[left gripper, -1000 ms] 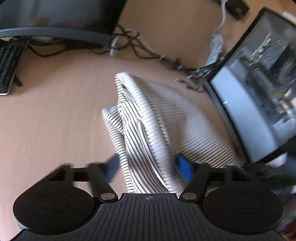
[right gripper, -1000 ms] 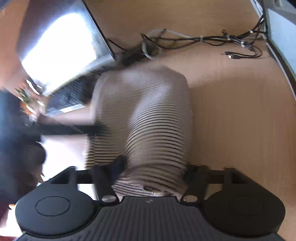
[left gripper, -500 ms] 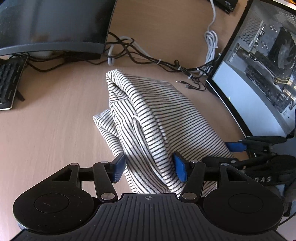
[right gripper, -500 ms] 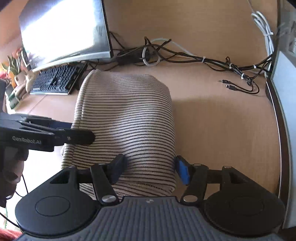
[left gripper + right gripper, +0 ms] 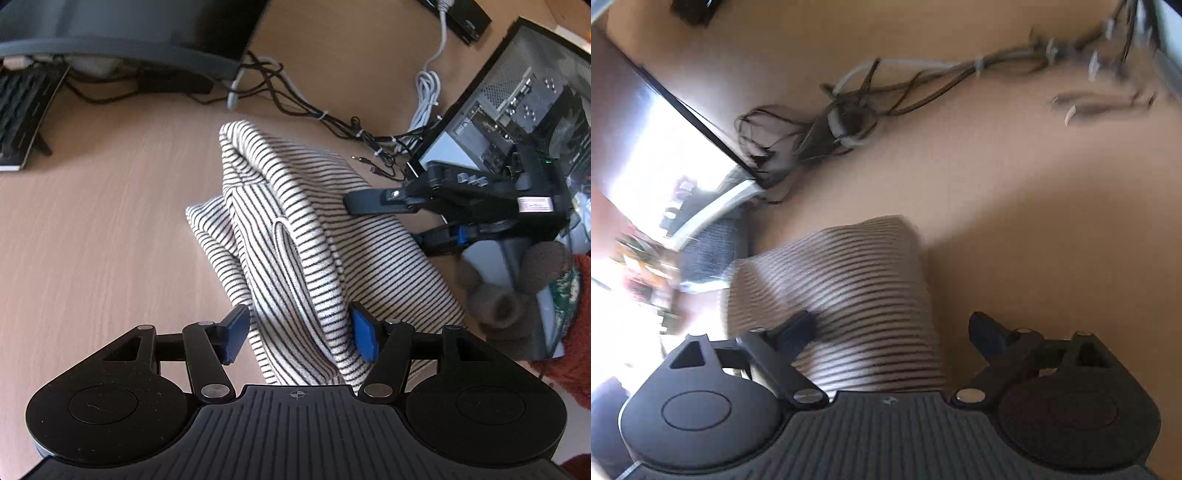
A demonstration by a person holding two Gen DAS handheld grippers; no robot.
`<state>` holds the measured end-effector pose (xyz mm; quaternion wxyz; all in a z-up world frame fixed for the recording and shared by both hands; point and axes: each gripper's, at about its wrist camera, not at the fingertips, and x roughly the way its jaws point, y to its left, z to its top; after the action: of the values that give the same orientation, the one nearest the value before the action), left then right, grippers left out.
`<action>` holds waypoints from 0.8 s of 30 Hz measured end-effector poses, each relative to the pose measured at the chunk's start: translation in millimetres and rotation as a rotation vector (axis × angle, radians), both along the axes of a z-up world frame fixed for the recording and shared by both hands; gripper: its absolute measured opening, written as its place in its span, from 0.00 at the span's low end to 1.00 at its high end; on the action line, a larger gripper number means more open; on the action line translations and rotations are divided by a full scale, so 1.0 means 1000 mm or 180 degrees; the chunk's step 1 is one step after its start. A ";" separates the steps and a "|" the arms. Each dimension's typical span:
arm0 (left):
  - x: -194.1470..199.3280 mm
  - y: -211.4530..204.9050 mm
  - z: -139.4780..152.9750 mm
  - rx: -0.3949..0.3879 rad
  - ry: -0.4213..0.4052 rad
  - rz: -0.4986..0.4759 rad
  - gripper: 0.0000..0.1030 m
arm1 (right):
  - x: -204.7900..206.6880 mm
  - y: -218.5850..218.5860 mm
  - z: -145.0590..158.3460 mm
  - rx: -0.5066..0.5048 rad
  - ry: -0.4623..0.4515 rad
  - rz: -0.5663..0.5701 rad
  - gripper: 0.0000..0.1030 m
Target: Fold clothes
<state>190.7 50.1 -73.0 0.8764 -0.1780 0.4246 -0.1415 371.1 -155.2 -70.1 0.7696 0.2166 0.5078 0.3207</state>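
1. The striped garment (image 5: 295, 236) is seen lying in a bunched, partly folded heap on the wooden desk (image 5: 92, 240), toward the desk's right side, between the monitor (image 5: 122, 29) at the back edge and the computer case (image 5: 524, 110) at the right edge.

2. The left gripper (image 5: 297, 332) is set with its jaws part-way apart around the near end of the cloth; the right blue pad touches the fabric, the left pad stands just clear, so no firm pinch can be claimed.

3. Compared with half a second ago, the right gripper (image 5: 892, 332) has been opened wide: fabric that was framed closely by both fingers is now touched only on the left, while the right finger stands apart over bare desk.

4. In the left wrist view the right gripper has been lifted and drawn back toward the computer case, one finger above the cloth's right flank.

5. The right wrist view is smeared by motion, so a quick withdrawal is judged likely.

6. A release is thereby suggested: one fold is probably laid, and regrasping or smoothing is judged to come next.

7. The cables (image 5: 332, 122) behind the garment are untouched.
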 end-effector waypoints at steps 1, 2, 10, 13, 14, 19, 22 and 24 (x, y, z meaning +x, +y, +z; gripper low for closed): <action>-0.002 0.003 -0.001 -0.0009 0.0007 0.0009 0.64 | -0.008 0.003 0.010 0.0054 -0.0139 0.0063 0.66; -0.004 0.006 -0.001 -0.0022 0.0008 0.0022 0.65 | -0.017 0.005 0.022 0.0091 -0.0298 0.0151 0.62; -0.023 0.019 0.000 -0.0065 0.0074 0.0104 0.73 | -0.048 0.032 0.007 -0.0637 -0.0554 0.0404 0.55; -0.029 0.020 0.009 -0.0078 0.0075 0.0199 0.70 | -0.057 0.028 0.003 -0.0519 -0.0498 0.0338 0.55; -0.030 0.020 0.015 -0.0098 0.0068 0.0245 0.70 | -0.062 0.031 0.004 -0.0571 -0.0566 0.0357 0.55; -0.022 0.013 0.015 -0.0048 0.0140 0.0220 0.88 | -0.075 0.039 0.015 -0.0785 -0.0789 0.0405 0.57; -0.016 0.008 0.012 0.0003 0.0207 0.0180 0.86 | -0.071 0.030 0.014 -0.0707 -0.0730 0.0396 0.59; -0.012 0.004 0.010 0.0037 0.0251 0.0154 0.81 | -0.068 0.023 0.016 -0.0608 -0.0648 0.0383 0.68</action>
<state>179.1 54.6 -63.1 0.8631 -0.1885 0.4552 -0.1106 303.3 -131.8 -53.9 0.8136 0.0780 0.4675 0.3368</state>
